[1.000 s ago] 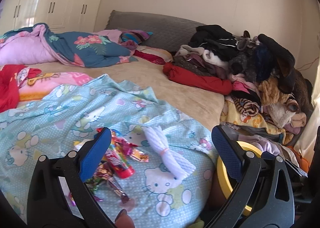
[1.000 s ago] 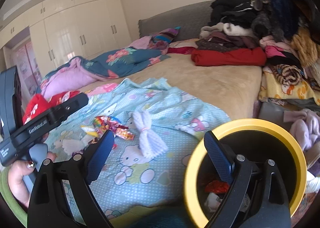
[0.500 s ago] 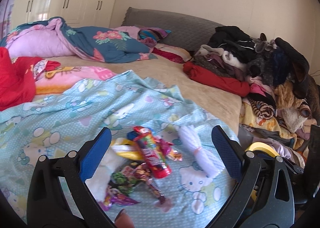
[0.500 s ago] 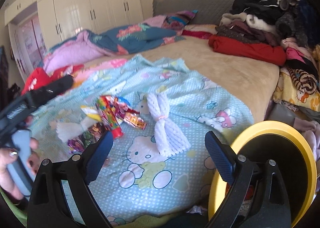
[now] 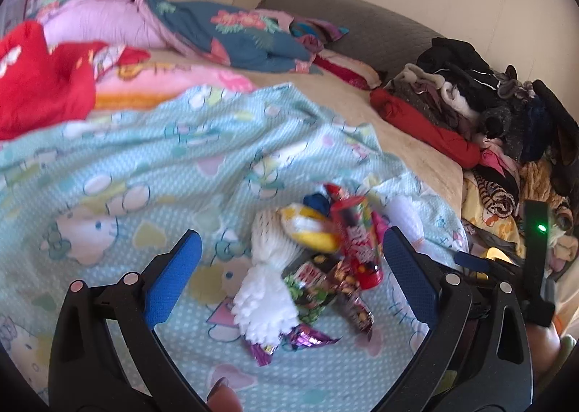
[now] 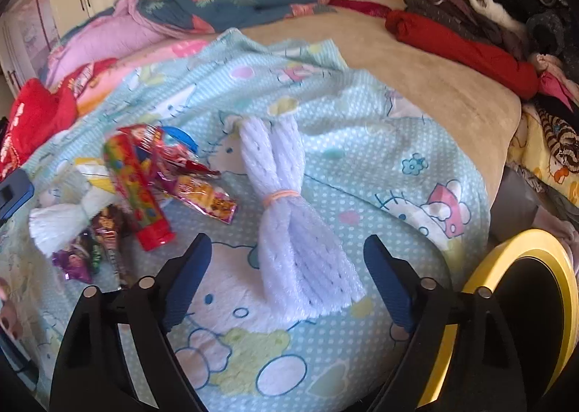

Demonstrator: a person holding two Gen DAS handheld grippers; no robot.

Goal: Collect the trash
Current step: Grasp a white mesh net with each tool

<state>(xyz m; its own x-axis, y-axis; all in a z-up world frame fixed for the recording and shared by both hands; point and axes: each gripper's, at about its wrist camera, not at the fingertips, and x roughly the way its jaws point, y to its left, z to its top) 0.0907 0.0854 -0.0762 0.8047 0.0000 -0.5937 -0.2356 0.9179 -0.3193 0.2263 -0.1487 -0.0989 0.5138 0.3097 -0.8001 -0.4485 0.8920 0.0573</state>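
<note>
Here the trash lies on the bed's light-blue cartoon-cat blanket [image 6: 416,144], near its foot end. In the right wrist view the right hand-held gripper [image 6: 287,276] stands with its blue pads wide apart, gripping nothing; its jaws have just been closing a little, and the lower end of a white foam net sleeve [image 6: 289,216], cinched with a rubber band, lies between them without touching either pad. Left of the sleeve sits a heap of snack wrappers [image 6: 195,191] with a red candy tube [image 6: 139,191] and a second white foam net [image 6: 61,216] among them. The yellow-rimmed bin [image 6: 506,289] stands off the bed's edge at lower right.

In the left wrist view the left hand-held gripper [image 5: 289,274] is also open and empty, hovering over that same wrapper heap [image 5: 325,281], which lies between its pads and nearer the right-hand one. Piled clothes [image 5: 488,115] crowd the bed's far side
</note>
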